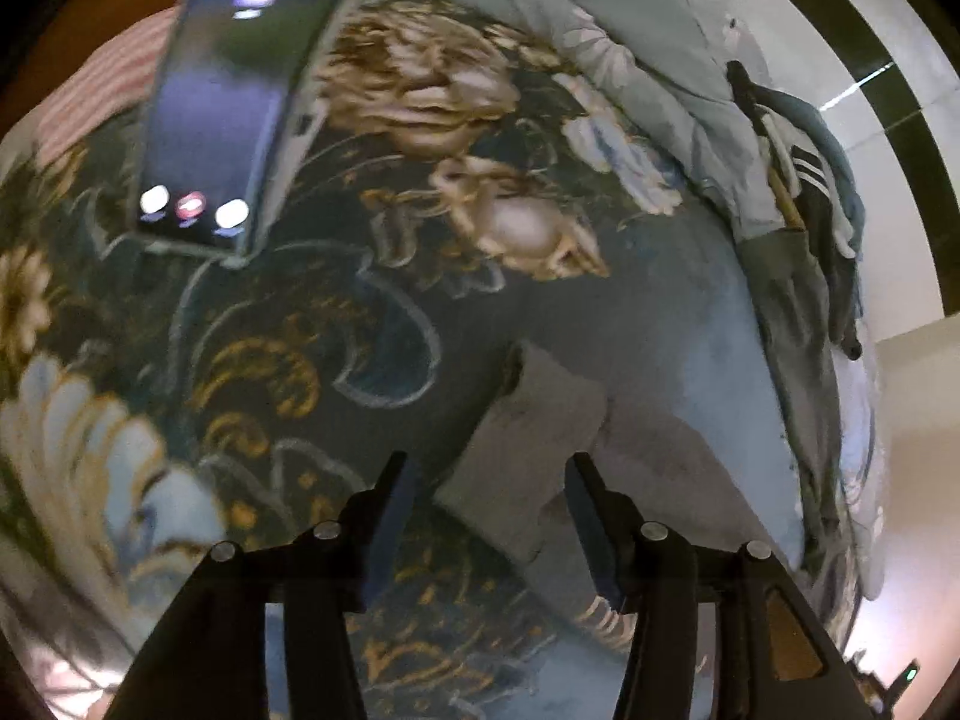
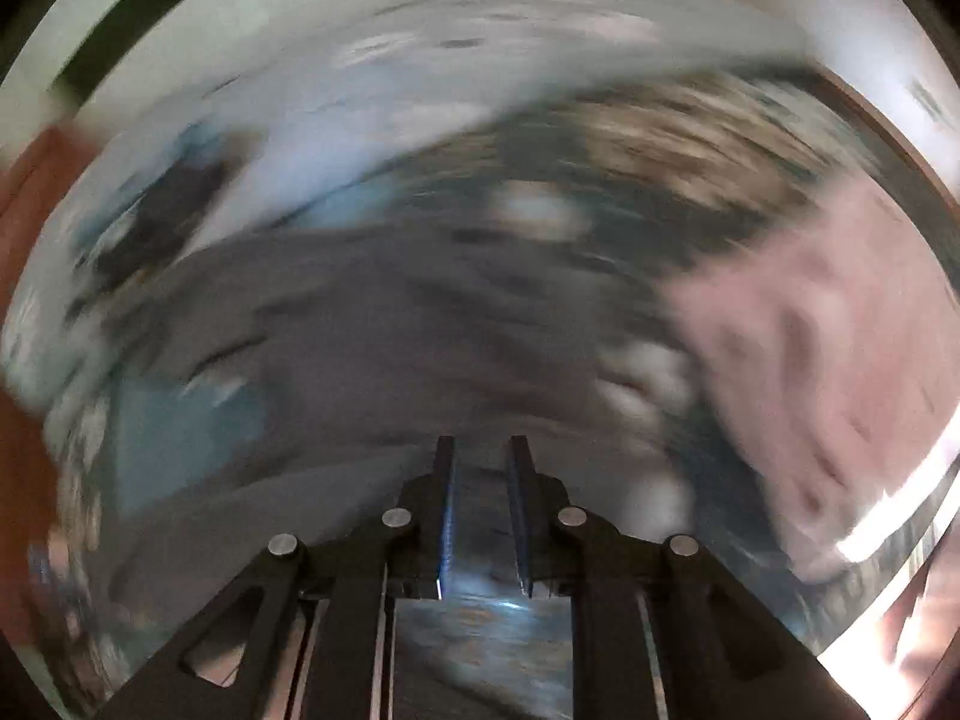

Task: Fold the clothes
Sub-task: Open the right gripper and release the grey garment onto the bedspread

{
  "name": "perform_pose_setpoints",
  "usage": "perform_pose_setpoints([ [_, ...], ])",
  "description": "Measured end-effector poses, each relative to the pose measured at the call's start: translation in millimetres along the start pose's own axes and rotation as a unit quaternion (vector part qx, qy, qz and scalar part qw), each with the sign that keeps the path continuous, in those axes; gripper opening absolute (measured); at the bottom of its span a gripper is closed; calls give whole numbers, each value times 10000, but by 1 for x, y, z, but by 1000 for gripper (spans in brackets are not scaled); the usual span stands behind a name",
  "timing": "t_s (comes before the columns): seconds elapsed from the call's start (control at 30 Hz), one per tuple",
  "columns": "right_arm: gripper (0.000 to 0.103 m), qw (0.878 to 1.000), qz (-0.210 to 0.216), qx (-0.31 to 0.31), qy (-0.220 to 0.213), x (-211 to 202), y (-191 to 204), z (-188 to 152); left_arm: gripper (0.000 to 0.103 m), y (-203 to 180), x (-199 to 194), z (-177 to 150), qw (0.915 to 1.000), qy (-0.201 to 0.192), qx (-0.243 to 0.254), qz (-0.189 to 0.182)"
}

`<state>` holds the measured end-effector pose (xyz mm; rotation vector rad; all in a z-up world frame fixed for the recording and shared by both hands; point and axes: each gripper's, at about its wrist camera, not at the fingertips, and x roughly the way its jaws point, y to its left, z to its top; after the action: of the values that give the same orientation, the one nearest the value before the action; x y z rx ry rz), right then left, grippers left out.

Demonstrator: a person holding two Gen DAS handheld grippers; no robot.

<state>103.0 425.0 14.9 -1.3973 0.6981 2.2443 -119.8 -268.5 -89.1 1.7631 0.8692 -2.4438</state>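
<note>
A folded grey cloth (image 1: 540, 438) lies flat on a dark floral bedspread (image 1: 300, 330). My left gripper (image 1: 486, 468) hangs just above the cloth's near edge, fingers wide apart and open, the pads touching nothing. The right wrist view is heavily blurred. In it, my right gripper (image 2: 482, 447) shows a narrow gap between its fingers with nothing in it, so it is open. It hovers over a grey garment (image 2: 360, 312), with a pink cloth (image 2: 810, 330) to the right.
A phone (image 1: 204, 120) with a lit screen stands propped at the upper left. A pile of dark and striped clothes (image 1: 804, 192) and a pale green garment (image 1: 660, 60) lie along the bed's right edge. Beyond them is pale floor (image 1: 912, 420).
</note>
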Motion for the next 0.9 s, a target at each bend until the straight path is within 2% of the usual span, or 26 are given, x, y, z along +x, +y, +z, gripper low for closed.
perform_pose_setpoints([
  [0.1, 16, 9904, 253, -1336, 247, 22, 85, 1, 56, -10, 16, 8, 9996, 173, 193, 66],
  [0.13, 16, 9860, 356, -1604, 281, 28, 107, 0, 56, -13, 20, 10, 9994, 219, 272, 26],
  [0.23, 16, 9654, 866, -2379, 631, 58, 181, -8, 56, -18, 29, 15, 9985, 302, 451, 33],
  [0.3, 16, 9459, 1023, -2950, 883, 79, 222, -20, 56, -18, 35, 19, 9980, 350, 515, 83],
  [0.47, 16, 8937, 1004, -4149, 1382, 121, 285, -52, 57, -15, 40, 27, 9968, 391, 698, 73],
  [0.57, 16, 8739, 927, -4499, 1588, 139, 296, -63, 58, -15, 42, 31, 9954, 416, 861, 47],
  [0.67, 16, 8663, 886, -4618, 1685, 151, 299, -68, 60, -15, 42, 32, 9941, 471, 966, -115],
  [0.9, 14, 8674, 989, -4397, 2109, 169, 293, -69, 60, -28, 38, 28, 9875, 477, 1455, -376],
])
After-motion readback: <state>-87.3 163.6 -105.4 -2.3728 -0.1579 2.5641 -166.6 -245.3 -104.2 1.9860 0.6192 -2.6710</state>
